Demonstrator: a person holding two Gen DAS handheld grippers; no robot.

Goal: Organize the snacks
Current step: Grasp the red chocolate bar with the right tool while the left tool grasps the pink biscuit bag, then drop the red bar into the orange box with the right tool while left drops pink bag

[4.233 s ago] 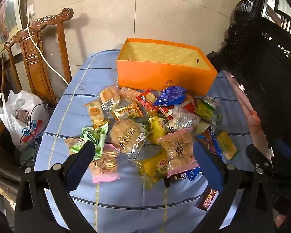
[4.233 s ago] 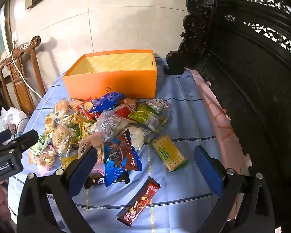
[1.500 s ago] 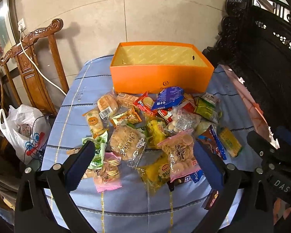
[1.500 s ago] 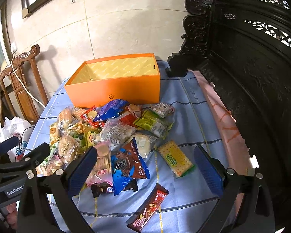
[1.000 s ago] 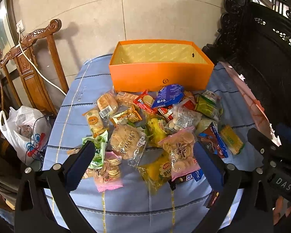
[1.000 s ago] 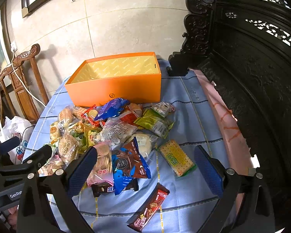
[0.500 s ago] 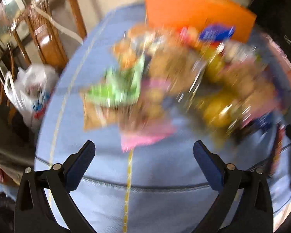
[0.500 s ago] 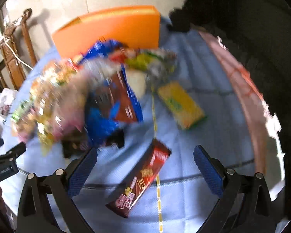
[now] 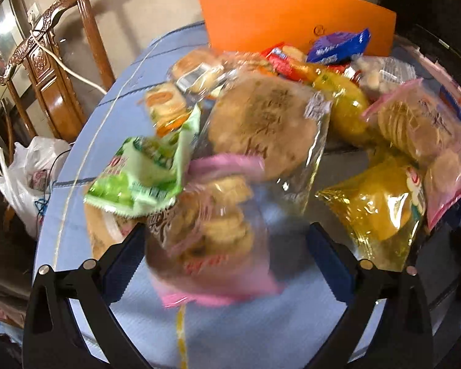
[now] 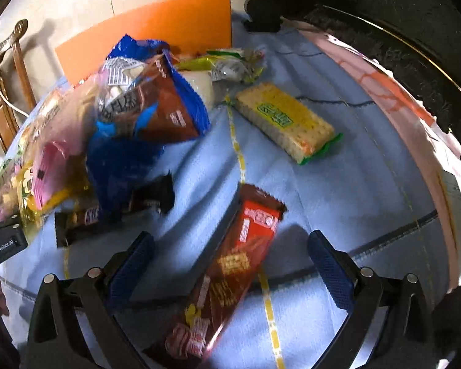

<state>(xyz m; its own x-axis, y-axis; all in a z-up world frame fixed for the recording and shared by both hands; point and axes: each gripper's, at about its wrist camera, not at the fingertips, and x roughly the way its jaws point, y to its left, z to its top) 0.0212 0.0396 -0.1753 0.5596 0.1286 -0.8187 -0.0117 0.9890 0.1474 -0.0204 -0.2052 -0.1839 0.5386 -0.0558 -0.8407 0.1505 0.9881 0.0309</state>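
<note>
A heap of snack packets lies on a blue tablecloth in front of an orange box (image 9: 295,21), which also shows in the right wrist view (image 10: 156,30). My left gripper (image 9: 227,264) is open, low over the cloth, with a pink-trimmed bag of small biscuits (image 9: 212,233) between its fingers. My right gripper (image 10: 230,267) is open, with a long red-brown wafer bar (image 10: 230,273) lying between its fingers. Neither packet is gripped.
A green packet (image 9: 144,172), a round flatbread pack (image 9: 261,126) and yellow bags (image 9: 378,203) crowd the left view. A yellow cracker pack (image 10: 285,123), a blue-brown bag (image 10: 156,101) and a dark chocolate bar (image 10: 107,209) lie near the right gripper. A wooden chair (image 9: 55,58) stands left, dark carved furniture (image 10: 399,15) right.
Both grippers have dropped quickly down and forward toward the table. The snacks now fill the views. Both stay open.
</note>
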